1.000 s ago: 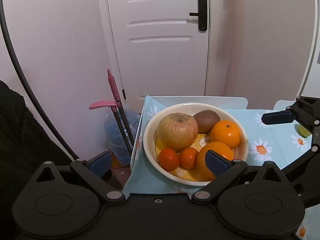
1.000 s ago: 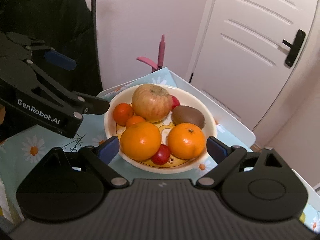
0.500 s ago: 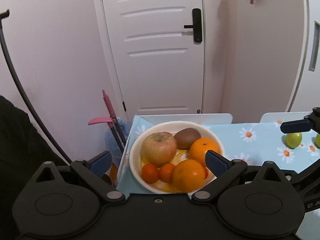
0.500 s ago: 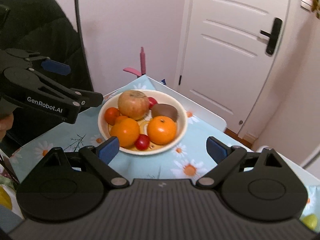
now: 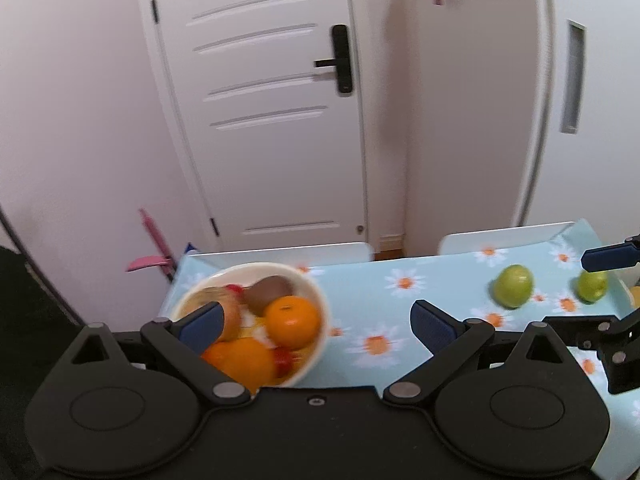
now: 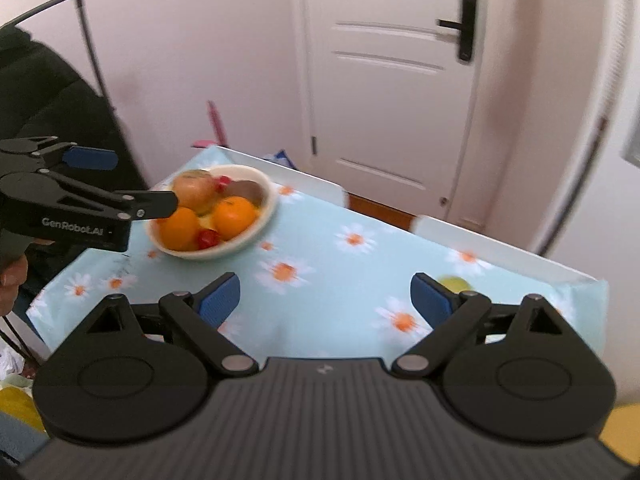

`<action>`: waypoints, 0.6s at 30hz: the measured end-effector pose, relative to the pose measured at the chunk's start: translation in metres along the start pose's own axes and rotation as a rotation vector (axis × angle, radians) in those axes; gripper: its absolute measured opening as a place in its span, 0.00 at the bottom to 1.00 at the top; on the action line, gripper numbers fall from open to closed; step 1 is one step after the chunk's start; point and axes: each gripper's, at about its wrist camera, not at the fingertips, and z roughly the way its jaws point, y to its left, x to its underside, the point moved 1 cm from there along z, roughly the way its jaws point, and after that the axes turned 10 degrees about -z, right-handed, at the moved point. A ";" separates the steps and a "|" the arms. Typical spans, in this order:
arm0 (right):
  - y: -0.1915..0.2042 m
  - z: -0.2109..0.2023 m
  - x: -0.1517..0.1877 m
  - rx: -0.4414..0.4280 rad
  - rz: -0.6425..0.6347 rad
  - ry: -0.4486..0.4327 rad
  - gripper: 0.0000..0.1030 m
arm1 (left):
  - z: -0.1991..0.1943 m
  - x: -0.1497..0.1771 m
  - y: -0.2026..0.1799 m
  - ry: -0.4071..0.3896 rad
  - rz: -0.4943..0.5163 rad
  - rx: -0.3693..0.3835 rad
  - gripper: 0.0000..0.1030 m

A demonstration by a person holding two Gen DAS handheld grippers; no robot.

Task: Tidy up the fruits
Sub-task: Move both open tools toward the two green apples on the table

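A cream bowl (image 5: 318,304) (image 6: 267,206) sits at the left end of the table. It holds an apple (image 6: 195,189), a kiwi (image 5: 269,291), two oranges (image 5: 293,321) (image 6: 180,228) and small red fruits. Two green fruits (image 5: 514,285) (image 5: 592,286) lie on the daisy tablecloth (image 5: 400,304) at the right; one shows behind my right finger in the right wrist view (image 6: 454,282). My left gripper (image 5: 318,326) is open and empty above the bowl's right side. My right gripper (image 6: 326,300) is open and empty over the table's middle.
A white door (image 5: 260,100) and pink walls stand behind the table. White chair backs (image 5: 280,250) line the table's far edge. A pink-handled tool (image 5: 154,240) leans at the left. A dark jacket (image 6: 48,96) is at the far left.
Both grippers have pulled back and swung right. The bowl now sits farther away and to the left, and the green fruits have come into view. The jaws stay open.
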 end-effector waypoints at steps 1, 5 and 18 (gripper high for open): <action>-0.010 -0.003 0.005 0.009 0.008 0.003 1.00 | 0.001 0.001 -0.010 0.002 0.005 0.008 0.98; -0.046 -0.016 0.026 0.050 0.038 0.017 1.00 | 0.009 0.002 -0.051 0.008 0.042 0.043 0.98; -0.134 -0.016 0.084 0.227 0.365 0.061 1.00 | 0.067 0.010 -0.155 0.055 0.157 0.161 0.98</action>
